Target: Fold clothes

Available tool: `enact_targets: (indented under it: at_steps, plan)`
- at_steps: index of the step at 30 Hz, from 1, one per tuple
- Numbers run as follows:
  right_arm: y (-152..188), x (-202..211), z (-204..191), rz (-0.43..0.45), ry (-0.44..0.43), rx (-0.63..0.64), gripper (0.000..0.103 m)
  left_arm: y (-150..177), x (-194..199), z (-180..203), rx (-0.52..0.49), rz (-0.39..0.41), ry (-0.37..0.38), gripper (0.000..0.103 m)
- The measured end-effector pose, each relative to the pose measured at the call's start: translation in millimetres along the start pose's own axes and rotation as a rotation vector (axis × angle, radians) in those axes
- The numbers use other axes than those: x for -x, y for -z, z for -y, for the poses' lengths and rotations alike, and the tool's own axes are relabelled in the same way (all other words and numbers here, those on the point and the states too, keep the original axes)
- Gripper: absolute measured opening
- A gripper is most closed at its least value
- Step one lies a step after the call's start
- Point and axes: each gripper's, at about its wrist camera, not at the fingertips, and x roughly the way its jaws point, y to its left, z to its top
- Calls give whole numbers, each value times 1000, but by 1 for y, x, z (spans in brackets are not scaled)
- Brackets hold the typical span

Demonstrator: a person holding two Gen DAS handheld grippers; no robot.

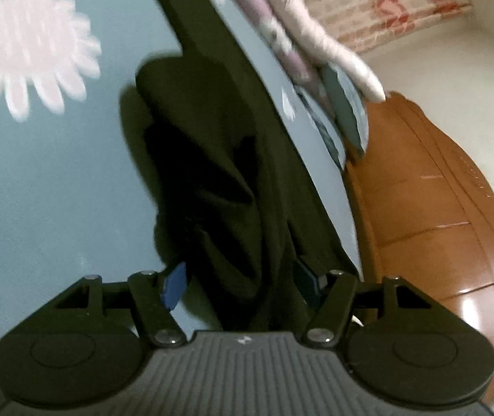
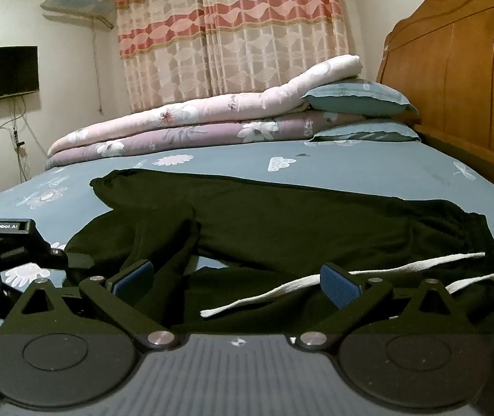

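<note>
The black trousers [image 2: 281, 218] lay spread across the blue flower-printed bed sheet [image 2: 351, 166], waistband toward the wooden headboard [image 2: 455, 52] and the legs running off the other way, one leg bent back over itself near the middle. Two white drawstrings [image 2: 316, 284] trailed loose over the dark cloth at the waist end.

The right hand-held gripper [image 2: 236, 282] hovered low over the trousers with its jaws spread wide — the blue pads [image 2: 339, 286] well apart and nothing between them but fabric lying flat below.

The left hand-held gripper [image 1: 240, 282] had a bunched fold of the black cloth running up between its fingers; the pads sat to either side of the fold, partly hidden by it, and I cannot tell whether they were pinching it.

Beyond the trousers, folded pink and mauve quilts [image 2: 195, 121] and two blue pillows [image 2: 358, 100] were stacked along the far edge of the bed — a patterned curtain [image 2: 229, 34] behind them.
</note>
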Motion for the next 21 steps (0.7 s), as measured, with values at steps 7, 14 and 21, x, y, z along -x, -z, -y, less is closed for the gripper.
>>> enact_targets:
  at_steps: [7,14,21]
  plan:
    - [4,-7,-13,-45,-22,69,103,-12,6,6,-8,120,25,50]
    - [9,-11,-27,-72,-29,139,103,-12,-11,-3,17,78,-26,37]
    - [7,-8,-22,-63,-27,123,103,-27,22,8,-86,154,-167,23]
